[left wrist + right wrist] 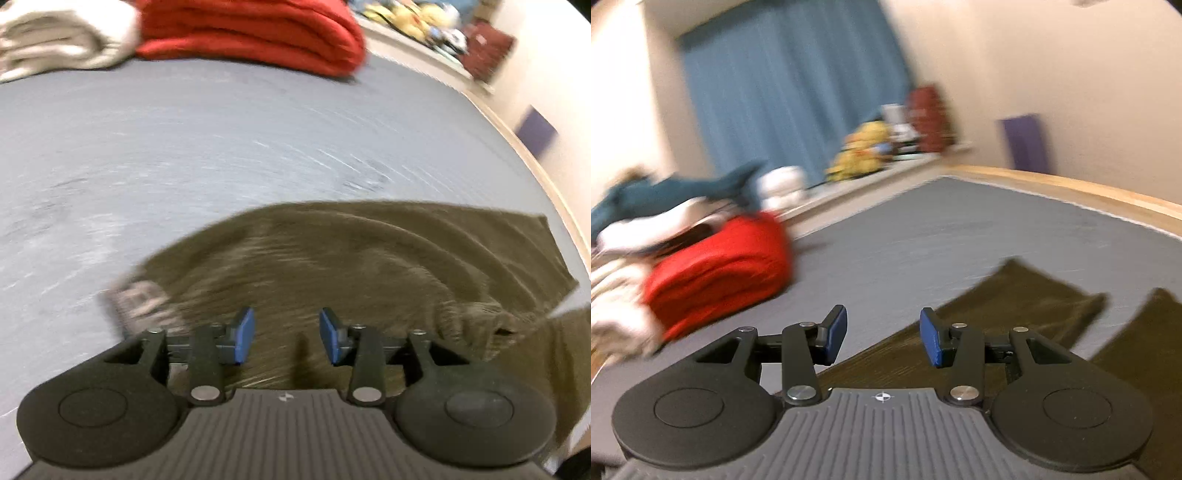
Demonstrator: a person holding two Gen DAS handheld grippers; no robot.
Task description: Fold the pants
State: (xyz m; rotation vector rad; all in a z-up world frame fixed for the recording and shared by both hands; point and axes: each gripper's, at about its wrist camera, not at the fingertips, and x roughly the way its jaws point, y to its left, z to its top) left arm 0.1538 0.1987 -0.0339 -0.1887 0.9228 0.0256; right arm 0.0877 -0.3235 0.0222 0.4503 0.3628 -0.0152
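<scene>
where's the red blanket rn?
The folded red blanket lies at the far side of the grey bed, beside a pile of white linens; in the right wrist view it is left, beyond the olive pants.

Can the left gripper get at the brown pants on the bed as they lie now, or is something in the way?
Probably yes. The left gripper is open and empty, pointing down at the pants, which lie spread on the grey bed right beyond its fingertips. Nothing lies between them; the red blanket sits far off.

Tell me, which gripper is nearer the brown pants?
Left. The left gripper hangs open just above the pants. The right gripper, also open, is lifted higher, over their near edge.
</scene>
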